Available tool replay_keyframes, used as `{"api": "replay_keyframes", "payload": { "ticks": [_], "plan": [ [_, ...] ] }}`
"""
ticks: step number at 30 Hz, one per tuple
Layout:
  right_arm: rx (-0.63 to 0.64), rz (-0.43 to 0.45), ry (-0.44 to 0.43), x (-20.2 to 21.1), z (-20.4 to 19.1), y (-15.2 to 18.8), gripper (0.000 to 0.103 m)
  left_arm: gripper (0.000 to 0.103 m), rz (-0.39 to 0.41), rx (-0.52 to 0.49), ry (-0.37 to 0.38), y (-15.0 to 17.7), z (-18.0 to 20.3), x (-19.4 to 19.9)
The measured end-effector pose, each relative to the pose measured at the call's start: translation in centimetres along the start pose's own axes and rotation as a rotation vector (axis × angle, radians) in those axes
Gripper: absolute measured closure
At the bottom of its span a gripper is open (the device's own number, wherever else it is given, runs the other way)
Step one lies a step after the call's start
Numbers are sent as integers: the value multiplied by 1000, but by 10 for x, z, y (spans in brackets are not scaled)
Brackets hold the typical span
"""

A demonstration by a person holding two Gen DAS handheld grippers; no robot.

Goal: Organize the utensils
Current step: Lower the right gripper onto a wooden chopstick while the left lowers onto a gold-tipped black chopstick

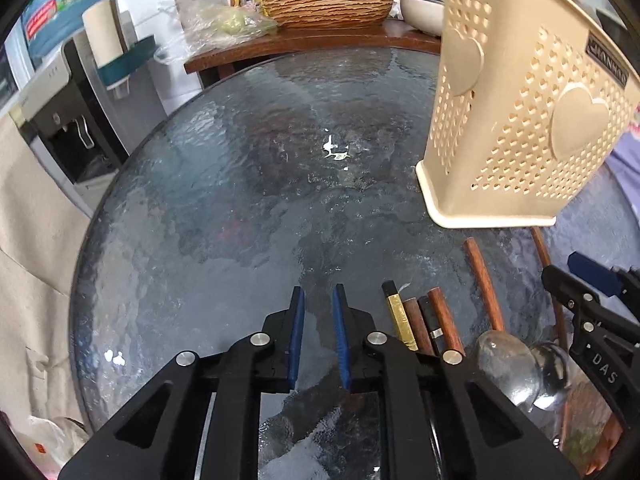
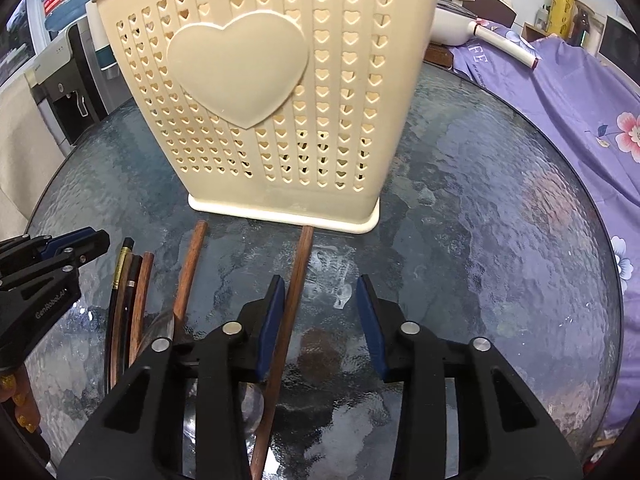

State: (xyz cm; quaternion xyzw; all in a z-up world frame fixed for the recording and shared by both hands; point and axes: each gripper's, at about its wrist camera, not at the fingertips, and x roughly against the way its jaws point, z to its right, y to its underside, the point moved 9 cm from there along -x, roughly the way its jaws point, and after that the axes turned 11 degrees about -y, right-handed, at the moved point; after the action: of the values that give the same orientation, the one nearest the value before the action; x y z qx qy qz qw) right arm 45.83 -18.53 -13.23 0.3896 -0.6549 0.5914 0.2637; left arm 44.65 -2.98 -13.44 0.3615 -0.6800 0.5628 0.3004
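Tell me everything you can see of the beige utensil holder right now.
The utensil holder is a tall beige plastic caddy standing upright on the glass table. Its walls are pierced with rows of small heart holes, with a large raised heart on each visible face and a dark brand label near the rim. A flared base sits flat on the glass. Two wooden handles end just short of it. Neither gripper touches it; its contents are hidden.

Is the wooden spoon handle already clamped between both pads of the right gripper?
No. The right gripper stands open: the spoon handle lies beside one pad, with bare glass table up to the other.
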Motion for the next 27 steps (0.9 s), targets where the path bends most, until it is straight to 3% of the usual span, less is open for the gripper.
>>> {"api": "replay_keyframes", "payload": {
  "ticks": [5,10,21,27],
  "plan": [
    [1,1,-2,0,2,0,66,91,-23,108,93,-6,-7,2],
    [3,-2,-1,0,3,1,66,82,-11,97,113,-12,5,8],
    [4,-7,-4,-1,3,1,66,79,-17,45,59,-14,20,5],
    [0,-5,-3,-2,2,1,66,69,-16,39,32,-14,16,3]
  ]
}}
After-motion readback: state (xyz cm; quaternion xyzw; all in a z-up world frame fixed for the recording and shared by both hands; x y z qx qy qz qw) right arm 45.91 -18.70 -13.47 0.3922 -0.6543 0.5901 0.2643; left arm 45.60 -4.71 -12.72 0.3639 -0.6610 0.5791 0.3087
